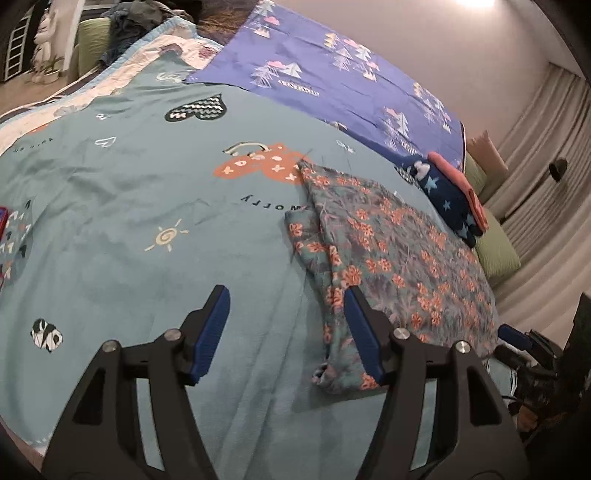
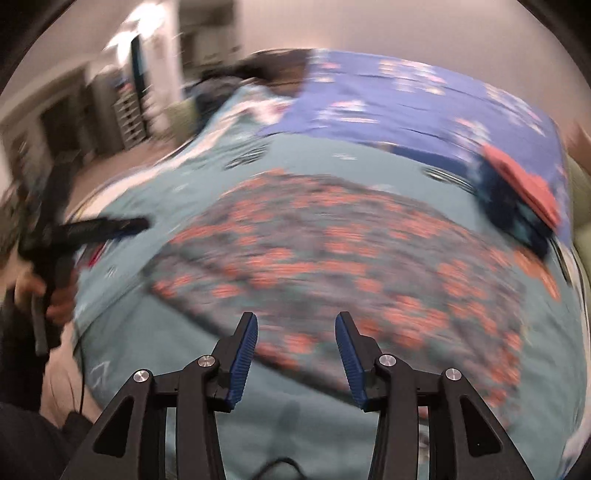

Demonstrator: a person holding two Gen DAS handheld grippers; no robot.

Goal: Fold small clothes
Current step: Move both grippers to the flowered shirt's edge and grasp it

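A small teal garment with orange flowers (image 1: 391, 254) lies spread on the teal bedsheet (image 1: 147, 206), its left edge folded over. My left gripper (image 1: 286, 295) is open and empty, low over the sheet at the garment's near left edge. The right wrist view is motion-blurred: the same garment (image 2: 332, 258) lies ahead and my right gripper (image 2: 295, 321) is open and empty above its near edge. The left gripper also shows in the right wrist view (image 2: 99, 229), at the left. The right gripper's blue tip (image 1: 513, 334) shows at the garment's right edge.
A stack of folded clothes, dark blue with stars (image 1: 443, 192) and a pink piece (image 1: 461, 184) on top, sits beyond the garment. A purple sheet (image 1: 332, 74) covers the far side. A green pillow (image 1: 495, 251) lies at the right. Piled clothes (image 1: 140, 18) sit far back.
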